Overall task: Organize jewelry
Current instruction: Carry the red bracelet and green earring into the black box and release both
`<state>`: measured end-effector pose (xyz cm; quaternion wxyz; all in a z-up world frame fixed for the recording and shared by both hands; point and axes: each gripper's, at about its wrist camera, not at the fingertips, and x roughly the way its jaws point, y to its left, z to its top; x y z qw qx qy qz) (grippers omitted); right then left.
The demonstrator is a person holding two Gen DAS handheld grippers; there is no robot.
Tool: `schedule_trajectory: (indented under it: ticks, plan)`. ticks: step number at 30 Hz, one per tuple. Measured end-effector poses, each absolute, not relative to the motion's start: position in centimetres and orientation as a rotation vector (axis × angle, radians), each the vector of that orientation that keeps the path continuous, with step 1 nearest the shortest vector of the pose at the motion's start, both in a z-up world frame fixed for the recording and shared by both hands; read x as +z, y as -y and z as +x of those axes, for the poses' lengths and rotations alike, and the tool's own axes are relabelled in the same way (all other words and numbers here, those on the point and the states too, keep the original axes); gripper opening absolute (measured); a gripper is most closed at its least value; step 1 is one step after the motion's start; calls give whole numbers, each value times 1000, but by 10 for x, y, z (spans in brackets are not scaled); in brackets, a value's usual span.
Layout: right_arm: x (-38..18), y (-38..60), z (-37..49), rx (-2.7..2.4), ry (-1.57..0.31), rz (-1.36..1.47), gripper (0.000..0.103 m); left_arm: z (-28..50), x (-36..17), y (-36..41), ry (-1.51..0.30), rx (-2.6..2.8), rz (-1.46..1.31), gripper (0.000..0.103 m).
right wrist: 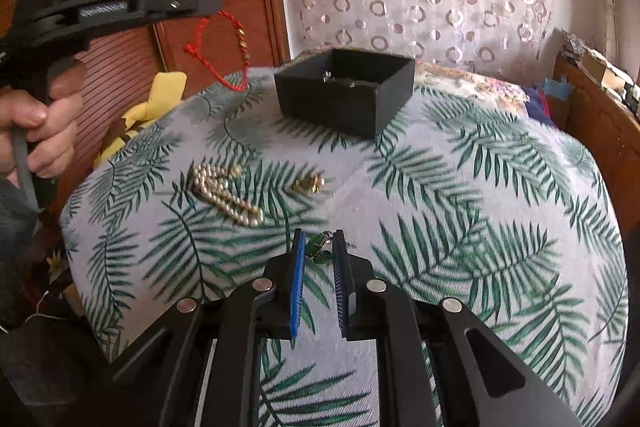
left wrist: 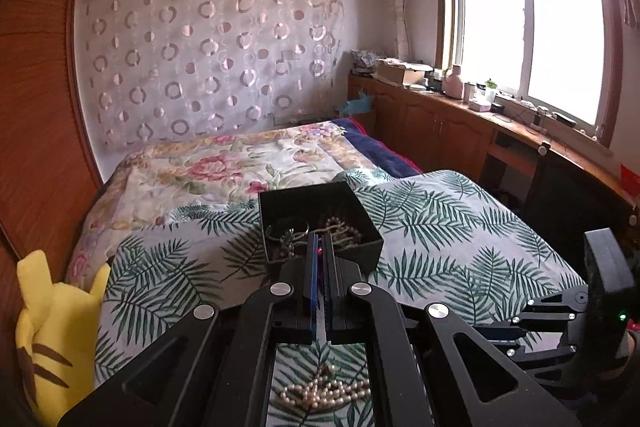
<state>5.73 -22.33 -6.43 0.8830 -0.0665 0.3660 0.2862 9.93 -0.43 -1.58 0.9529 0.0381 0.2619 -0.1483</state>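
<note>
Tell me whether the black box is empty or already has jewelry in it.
Not empty. The left wrist view looks into the open black box: beaded strands and other pieces lie tangled on its floor. How full, cannot tell.

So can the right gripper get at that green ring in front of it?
Probably yes. The right gripper is open with the green ring lying between its fingertips on the leaf-print cover, and nothing sits in the way. The left gripper is off holding the red string bracelet.

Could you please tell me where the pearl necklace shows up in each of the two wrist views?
Left wrist view: the pearl necklace lies at the bottom centre, seen through the gripper frame, on the leaf-print cloth.
Right wrist view: the pearl necklace lies left of centre on the cloth.
Shared landmark: the black box, beyond the necklace in both.
</note>
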Motion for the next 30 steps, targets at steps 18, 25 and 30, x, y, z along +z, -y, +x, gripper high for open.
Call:
schedule_trajectory:
  ticks: [18, 25, 30]
  plan:
    - [4, 205, 116, 584, -616, -209, 15, 157, -14, 15, -537, -280, 62, 1]
    - [13, 190, 145, 576, -596, -227, 15, 185, -34, 15, -580, -254, 42, 1]
    - [14, 185, 169, 595, -605, -199, 15, 202, -51, 11, -625, -245, 28, 1]
